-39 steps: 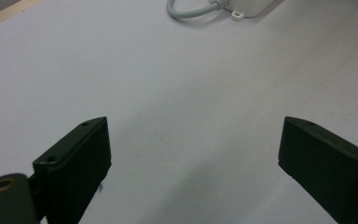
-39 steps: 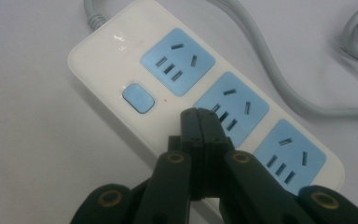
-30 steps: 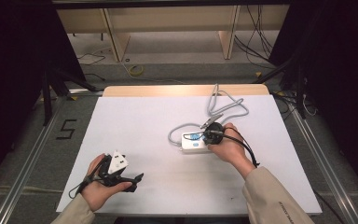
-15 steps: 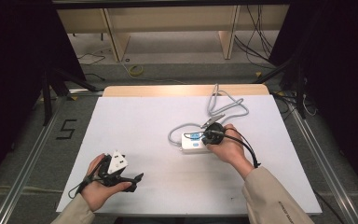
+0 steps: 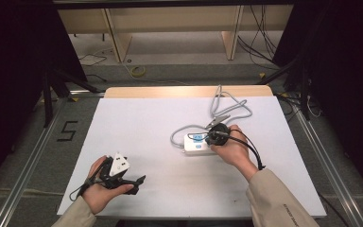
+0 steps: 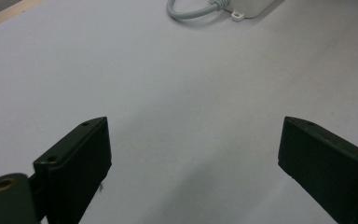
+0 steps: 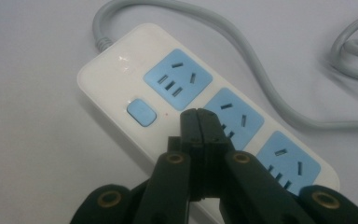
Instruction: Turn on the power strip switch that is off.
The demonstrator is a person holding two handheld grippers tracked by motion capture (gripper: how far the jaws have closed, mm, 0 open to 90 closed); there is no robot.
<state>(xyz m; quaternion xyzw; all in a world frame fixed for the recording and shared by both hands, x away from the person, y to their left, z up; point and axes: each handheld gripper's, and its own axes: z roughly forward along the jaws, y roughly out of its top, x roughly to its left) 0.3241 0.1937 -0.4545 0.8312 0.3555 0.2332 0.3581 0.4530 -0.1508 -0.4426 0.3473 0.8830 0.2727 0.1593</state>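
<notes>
A person at a white-topped table (image 5: 142,127) works a gripper in each hand. The right gripper (image 7: 199,116), held over the middle of the table toward its right side, has its two black jaws pressed flat together with nothing between them; their tips hang over a white power strip (image 7: 121,79), just beside its square blue switch (image 7: 141,112) and at the edge of the middle of its three blue sockets, though whether they touch the casing cannot be told. The strip's grey cord (image 7: 261,70) leaves the switch end and curves round behind it, then runs in loose loops toward the table's far edge, where it drops over the wooden lip. The left gripper (image 6: 193,154), near the table's front left corner, has its jaws spread wide apart over bare white surface, holding nothing; the strip's end and a bend of cord lie well ahead of it. Beyond the table, cables trail across a grey floor (image 5: 179,71).
</notes>
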